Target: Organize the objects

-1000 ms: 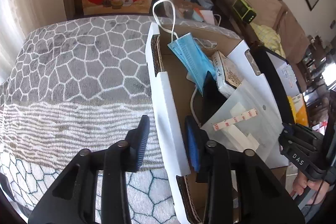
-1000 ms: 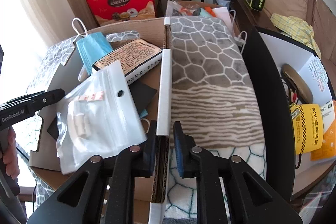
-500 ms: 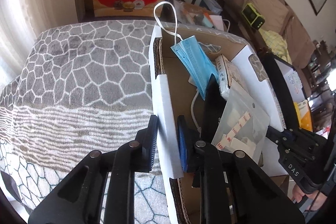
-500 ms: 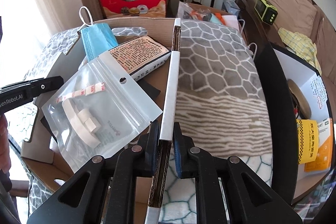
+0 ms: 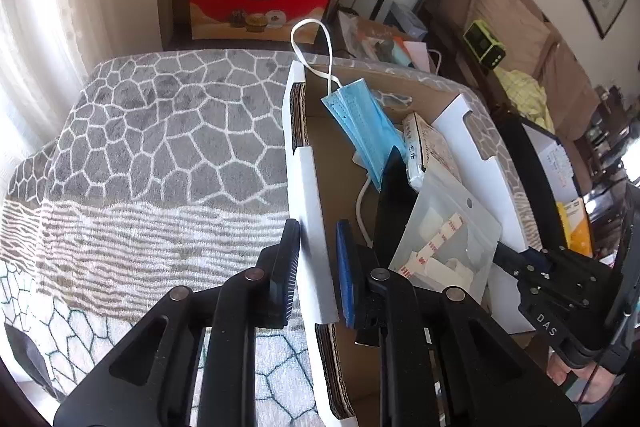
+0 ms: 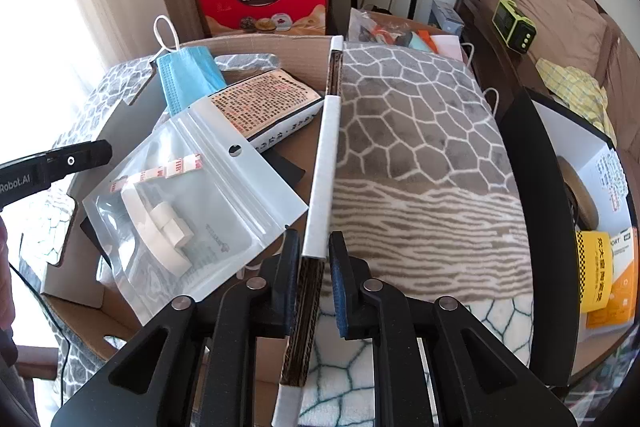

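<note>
The box (image 5: 308,195), open corrugated cardboard on the blanket (image 5: 160,147), should be light but floppy-walled, best held at both side walls. The left gripper (image 5: 316,259) has just closed on its left wall; the right gripper (image 6: 314,263) clamps the opposite wall. Inside lie a pouch (image 6: 192,199), packet (image 6: 264,103) and mask (image 5: 360,123). A sofa (image 6: 560,7) stands beyond.

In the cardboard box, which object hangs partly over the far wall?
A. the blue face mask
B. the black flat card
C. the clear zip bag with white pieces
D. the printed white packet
A: the blue face mask leans up the far wall of the brown cardboard box, and its white ear loop rises above the rim, while the other items lie lower inside.
</note>
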Demonstrator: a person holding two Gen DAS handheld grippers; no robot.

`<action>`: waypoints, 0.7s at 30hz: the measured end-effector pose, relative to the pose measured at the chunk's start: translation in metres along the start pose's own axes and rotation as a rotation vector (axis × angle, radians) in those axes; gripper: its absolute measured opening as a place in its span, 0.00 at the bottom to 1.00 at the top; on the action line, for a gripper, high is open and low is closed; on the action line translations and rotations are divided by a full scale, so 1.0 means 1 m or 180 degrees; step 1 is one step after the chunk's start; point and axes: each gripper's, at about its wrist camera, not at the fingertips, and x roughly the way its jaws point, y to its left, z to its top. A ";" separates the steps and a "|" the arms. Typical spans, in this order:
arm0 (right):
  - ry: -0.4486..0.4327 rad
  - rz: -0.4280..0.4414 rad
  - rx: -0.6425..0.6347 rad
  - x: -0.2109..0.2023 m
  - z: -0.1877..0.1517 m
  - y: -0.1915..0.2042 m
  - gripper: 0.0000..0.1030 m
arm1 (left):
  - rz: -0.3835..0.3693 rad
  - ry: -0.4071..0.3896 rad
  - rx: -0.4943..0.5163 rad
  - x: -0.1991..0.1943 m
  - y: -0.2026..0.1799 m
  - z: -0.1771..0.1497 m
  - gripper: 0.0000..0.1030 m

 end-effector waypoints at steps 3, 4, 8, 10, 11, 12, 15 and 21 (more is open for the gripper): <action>-0.0061 -0.0015 0.0009 -0.009 -0.002 -0.001 0.17 | 0.0051 -0.0053 0.0045 -0.008 -0.004 -0.006 0.19; -0.0082 -0.0016 0.0014 -0.012 -0.003 -0.001 0.19 | 0.0061 -0.0074 0.0051 -0.011 -0.005 -0.008 0.23; -0.0153 -0.0004 0.0062 -0.022 -0.005 -0.004 0.24 | 0.0114 -0.0203 0.0095 -0.025 -0.011 -0.016 0.34; -0.0186 0.0008 0.0086 -0.027 -0.007 -0.006 0.26 | 0.0136 -0.0242 0.0123 -0.031 -0.014 -0.021 0.38; -0.0212 0.0013 0.0108 -0.030 -0.008 -0.008 0.31 | 0.0154 -0.0267 0.0136 -0.034 -0.016 -0.024 0.42; -0.0236 0.0017 0.0125 -0.033 -0.009 -0.008 0.36 | 0.0175 -0.0295 0.0151 -0.037 -0.018 -0.027 0.44; -0.0300 0.0049 0.0163 -0.042 -0.013 -0.009 0.42 | 0.0256 -0.0376 0.0204 -0.047 -0.025 -0.036 0.51; -0.0436 0.0079 0.0198 -0.060 -0.023 -0.009 0.73 | 0.0350 -0.0545 0.0239 -0.061 -0.033 -0.051 0.72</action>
